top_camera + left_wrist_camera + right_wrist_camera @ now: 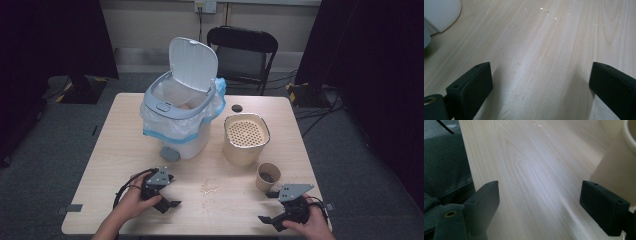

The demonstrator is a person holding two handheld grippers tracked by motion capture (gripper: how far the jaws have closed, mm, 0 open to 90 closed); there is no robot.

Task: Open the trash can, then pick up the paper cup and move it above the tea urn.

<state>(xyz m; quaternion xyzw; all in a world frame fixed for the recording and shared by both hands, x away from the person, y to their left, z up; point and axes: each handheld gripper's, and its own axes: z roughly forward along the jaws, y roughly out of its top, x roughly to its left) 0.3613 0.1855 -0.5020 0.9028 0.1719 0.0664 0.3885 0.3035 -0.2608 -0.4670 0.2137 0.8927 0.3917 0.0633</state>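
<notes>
High view: both tools rest released on the near bench (120, 145), left tool (169, 198), right tool (272, 216) just beside the cup (268, 176).

Left gripper view: bare wood between wide jaws.

Right gripper view: the cup (621, 165) stands far right; a careless swing could tip it.

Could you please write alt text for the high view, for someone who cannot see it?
A person holds an open left hand-held gripper and right hand-held gripper above a wooden table bearing an open-lidded bin, a cream container and a small cup.
</notes>
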